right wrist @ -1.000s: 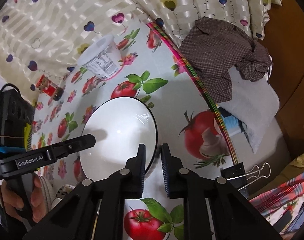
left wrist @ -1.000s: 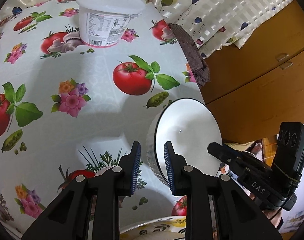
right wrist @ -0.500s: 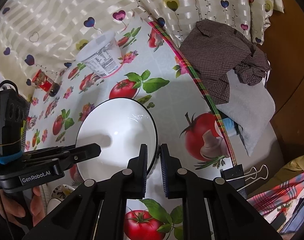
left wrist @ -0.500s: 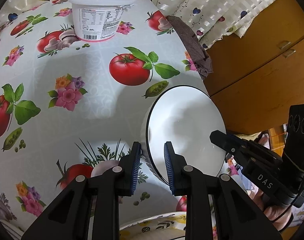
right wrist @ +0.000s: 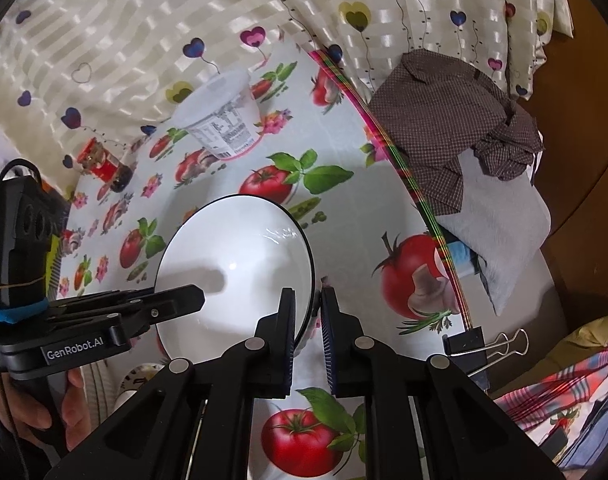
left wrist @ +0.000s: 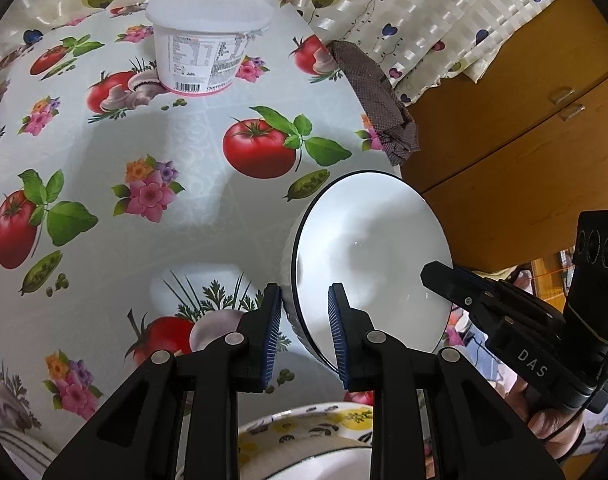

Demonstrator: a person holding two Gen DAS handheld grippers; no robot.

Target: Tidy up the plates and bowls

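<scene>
A white bowl (left wrist: 367, 264) with a thin dark rim hangs a little above the tomato-print tablecloth (left wrist: 152, 152), held from both sides. My left gripper (left wrist: 304, 296) is shut on its left wall, one pad outside and one inside. Across the bowl, my right gripper (left wrist: 433, 272) clamps the opposite rim. In the right wrist view the bowl (right wrist: 232, 264) fills the centre, with the right gripper (right wrist: 308, 300) shut on its right rim and the left gripper (right wrist: 196, 296) gripping it from the left. A plate (left wrist: 304, 424) with yellow and black patterns lies just below the left gripper.
A white lidded plastic tub (left wrist: 208, 36) stands at the back of the table. A brown checked cloth (right wrist: 443, 120) hangs over the right edge, where a binder clip (right wrist: 495, 344) holds the tablecloth. A red-labelled jar (right wrist: 104, 164) stands far left. A wooden cabinet (left wrist: 523, 120) is beyond the edge.
</scene>
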